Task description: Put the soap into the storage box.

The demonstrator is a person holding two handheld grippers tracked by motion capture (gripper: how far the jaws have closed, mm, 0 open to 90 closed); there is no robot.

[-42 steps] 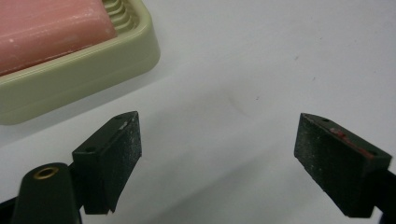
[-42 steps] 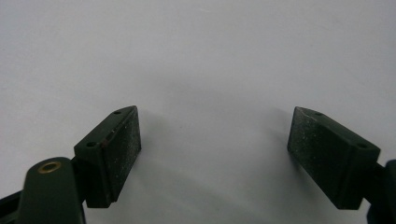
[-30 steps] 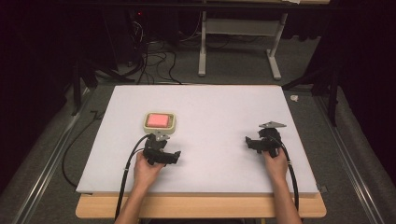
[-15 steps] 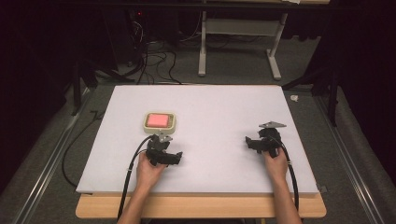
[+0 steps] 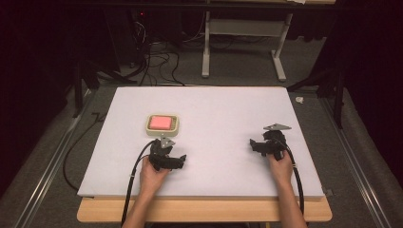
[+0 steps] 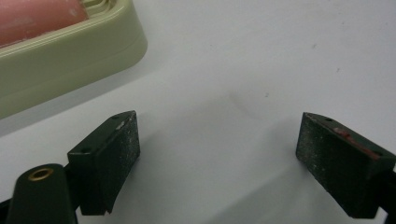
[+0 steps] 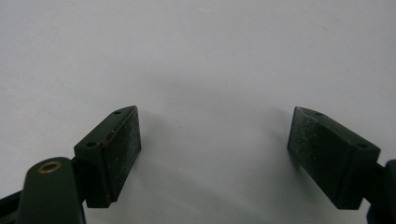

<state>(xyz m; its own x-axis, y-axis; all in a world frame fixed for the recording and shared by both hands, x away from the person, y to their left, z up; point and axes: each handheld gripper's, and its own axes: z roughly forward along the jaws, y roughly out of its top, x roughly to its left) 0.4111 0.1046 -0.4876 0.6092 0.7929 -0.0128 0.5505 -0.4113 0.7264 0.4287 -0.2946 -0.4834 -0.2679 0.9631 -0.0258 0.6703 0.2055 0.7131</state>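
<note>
A cream square dish [image 5: 148, 123] with a pink block [image 5: 161, 122] in it sits left of the white board's middle. My left gripper [image 5: 164, 146] lies on the board just in front of the dish. In the left gripper view its jaws [image 6: 217, 121] stand wide apart; they have just been opening, with only bare board between them. The dish's rim [image 6: 70, 56] and the pink block [image 6: 32, 18] show at that view's upper left, apart from the pads. My right gripper [image 5: 266, 138] rests at the right side, and its jaws [image 7: 215, 112] are open over bare board.
The white board [image 5: 214, 109] lies on a wooden table [image 5: 204, 211] whose front edge runs just behind both hands. Cables [image 5: 133, 185] trail from each gripper toward the person. Beyond the board are floor cables [image 5: 157, 61] and a white desk frame [image 5: 242, 42].
</note>
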